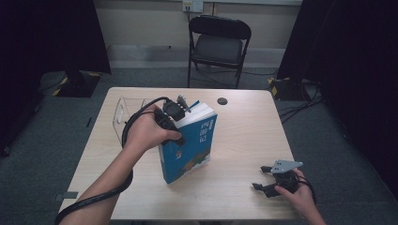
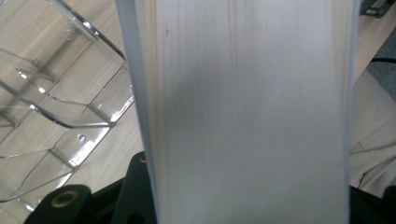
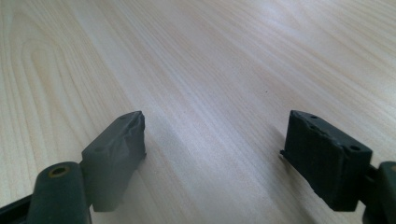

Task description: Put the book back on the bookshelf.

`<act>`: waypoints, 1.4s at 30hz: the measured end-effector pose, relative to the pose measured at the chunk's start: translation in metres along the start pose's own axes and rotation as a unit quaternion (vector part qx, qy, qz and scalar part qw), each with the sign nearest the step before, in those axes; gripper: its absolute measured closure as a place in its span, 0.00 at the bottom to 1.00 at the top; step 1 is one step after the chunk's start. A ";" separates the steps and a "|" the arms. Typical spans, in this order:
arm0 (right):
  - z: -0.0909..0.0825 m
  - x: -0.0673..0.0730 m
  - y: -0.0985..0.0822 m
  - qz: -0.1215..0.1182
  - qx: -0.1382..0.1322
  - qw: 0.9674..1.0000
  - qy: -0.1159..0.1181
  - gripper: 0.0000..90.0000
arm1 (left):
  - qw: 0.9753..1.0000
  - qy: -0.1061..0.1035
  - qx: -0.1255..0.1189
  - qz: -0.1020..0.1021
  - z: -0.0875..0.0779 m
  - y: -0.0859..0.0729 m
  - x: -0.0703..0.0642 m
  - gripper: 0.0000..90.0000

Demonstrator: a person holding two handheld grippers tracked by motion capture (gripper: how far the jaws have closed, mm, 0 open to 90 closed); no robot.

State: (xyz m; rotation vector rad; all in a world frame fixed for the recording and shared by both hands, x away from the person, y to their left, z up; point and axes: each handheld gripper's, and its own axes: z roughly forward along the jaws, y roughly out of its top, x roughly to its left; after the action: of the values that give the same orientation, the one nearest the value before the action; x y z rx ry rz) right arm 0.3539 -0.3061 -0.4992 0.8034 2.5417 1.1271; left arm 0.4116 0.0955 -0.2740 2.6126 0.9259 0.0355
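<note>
A thick book with a blue cover stands upright and slightly tilted on the wooden table, near its middle. My left gripper comes down on the book's top edge and is shut on it. In the left gripper view the book's pale page block sits between the jaws, with one black finger pressed against its side. My right gripper rests low at the table's front right, open. Its two fingers stand wide apart over bare wood in the right gripper view, with nothing between them.
A clear acrylic stand sits on the table just left of the book. A small dark round object lies near the far edge. A black folding chair stands behind the table.
</note>
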 end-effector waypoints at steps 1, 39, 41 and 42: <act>0.000 0.000 0.000 -0.001 0.001 1.000 0.001 0.22 | 1.000 0.001 0.005 0.002 -0.002 -0.001 0.001 0.69; 0.000 0.000 0.000 -0.002 0.000 1.000 0.002 0.22 | 0.998 0.017 -0.009 -0.067 -0.025 -0.037 0.031 0.69; 0.000 0.000 0.000 -0.002 0.000 1.000 0.002 0.22 | 0.997 0.016 -0.009 -0.072 -0.025 -0.038 0.032 0.69; 0.000 0.000 0.000 -0.002 0.000 1.000 0.002 0.22 | 0.997 0.015 -0.010 -0.072 -0.026 -0.038 0.032 0.69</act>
State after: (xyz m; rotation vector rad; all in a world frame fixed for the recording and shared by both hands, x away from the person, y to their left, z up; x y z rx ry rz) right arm 0.3541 -0.3064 -0.4993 0.7977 2.5456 1.1276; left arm 0.4101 0.1511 -0.2667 2.5269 1.1174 0.0470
